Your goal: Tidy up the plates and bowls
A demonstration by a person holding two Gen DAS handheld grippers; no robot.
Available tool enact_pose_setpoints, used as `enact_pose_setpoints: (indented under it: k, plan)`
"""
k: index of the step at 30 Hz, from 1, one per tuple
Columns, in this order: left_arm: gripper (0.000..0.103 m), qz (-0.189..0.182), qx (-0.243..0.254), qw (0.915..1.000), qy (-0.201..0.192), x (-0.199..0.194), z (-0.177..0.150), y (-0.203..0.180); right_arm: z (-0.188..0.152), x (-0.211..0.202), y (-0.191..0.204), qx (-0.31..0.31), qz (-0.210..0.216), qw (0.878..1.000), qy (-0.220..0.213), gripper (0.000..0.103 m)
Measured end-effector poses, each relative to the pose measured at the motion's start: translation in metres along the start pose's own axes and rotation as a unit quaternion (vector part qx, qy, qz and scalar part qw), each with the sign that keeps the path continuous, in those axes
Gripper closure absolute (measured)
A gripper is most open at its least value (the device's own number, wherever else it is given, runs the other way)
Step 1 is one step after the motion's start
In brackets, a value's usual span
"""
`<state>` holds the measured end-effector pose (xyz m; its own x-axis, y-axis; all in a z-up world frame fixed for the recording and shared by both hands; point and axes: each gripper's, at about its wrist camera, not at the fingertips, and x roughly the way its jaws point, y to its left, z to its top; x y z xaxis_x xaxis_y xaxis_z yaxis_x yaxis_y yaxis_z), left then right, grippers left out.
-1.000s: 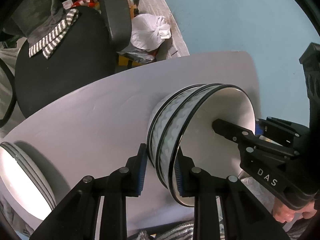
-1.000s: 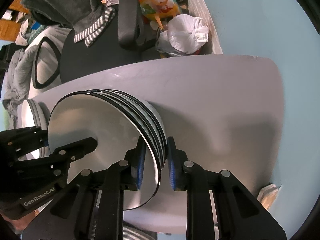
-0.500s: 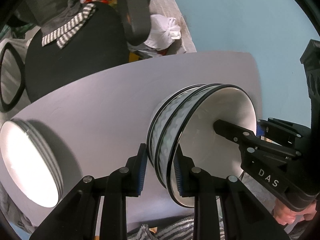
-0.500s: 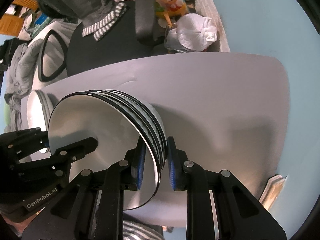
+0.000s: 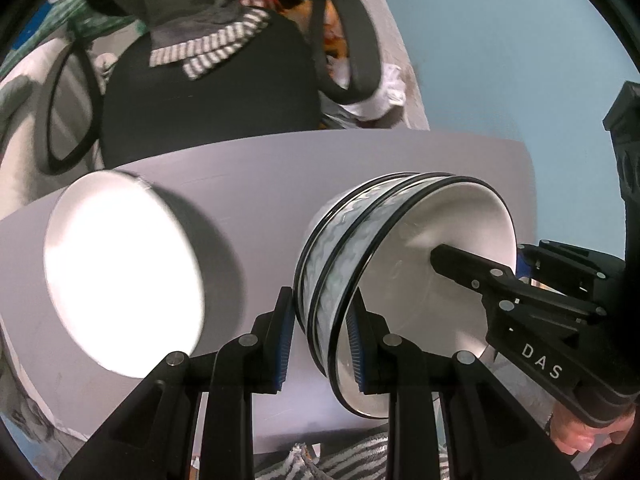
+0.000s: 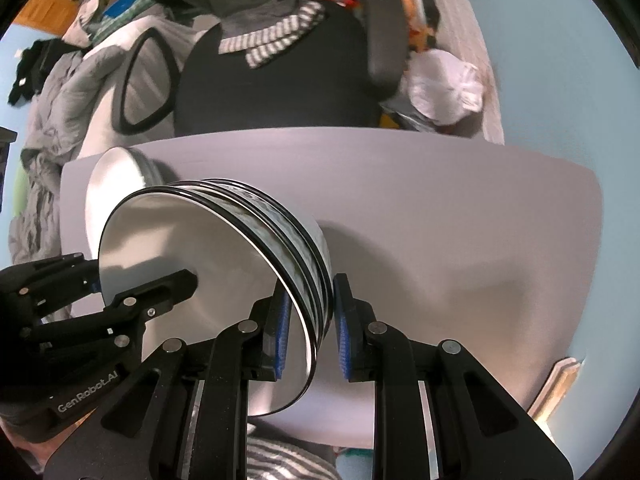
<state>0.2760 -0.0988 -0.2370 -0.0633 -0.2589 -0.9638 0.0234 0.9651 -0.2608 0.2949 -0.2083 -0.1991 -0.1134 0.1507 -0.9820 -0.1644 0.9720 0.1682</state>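
Pale blue floor surrounds a grey tabletop [image 5: 256, 184] that fills the middle of both wrist views, with a black office chair [image 5: 208, 92] pushed up behind its far edge and a grey garment with a striped hem [image 5: 208, 46] draped over the seat. At the left of the table, in the left wrist view, a stack of white plates [image 5: 120, 272] rests flat, its top face glaring under the light. To the right of it, clear of the plates, a stack of nested bowls [image 5: 404, 280] with black rims and a pale wavy band is held above the table between both tools. The left gripper [image 5: 320, 340] pinches the near-left wall of the stack, one blue pad outside and one inside the top bowl. Farther right, the right gripper [image 5: 448, 258] reaches into the bowl from the opposite side, and part of a hand [image 5: 576, 436] shows beneath its body.

In the right wrist view the same order holds: the plates [image 6: 116, 188] at the table's left end, the bowls [image 6: 224, 280] partly covering them from this angle, the left gripper [image 6: 172, 280] entering from the lower left, and the right gripper [image 6: 310, 332] clamped over the rim with its blue pads on either side of the wall. A white plastic bag [image 6: 444, 84] lies on the floor beyond the table's right side.
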Motion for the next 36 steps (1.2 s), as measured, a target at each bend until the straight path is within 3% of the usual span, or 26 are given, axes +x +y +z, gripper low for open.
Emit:
enact_pose_setpoints:
  k: [13, 22, 36]
  plan:
    - [0.078, -0.006, -0.054, 0.9979, -0.035, -0.044, -0.026, 0.096, 0.014, 0.007, 0.098, -0.066, -0.007, 0.998, -0.001, 0.083]
    - [0.078, -0.010, -0.084, 0.9958, -0.035, -0.054, -0.042, 0.152, 0.021, 0.028, 0.153, -0.091, -0.007, 0.996, 0.011, 0.083]
    - [0.078, -0.013, -0.091, 0.9957, -0.011, -0.035, -0.038, 0.191, 0.030, 0.063, 0.186, -0.082, -0.010, 0.996, 0.040, 0.083]
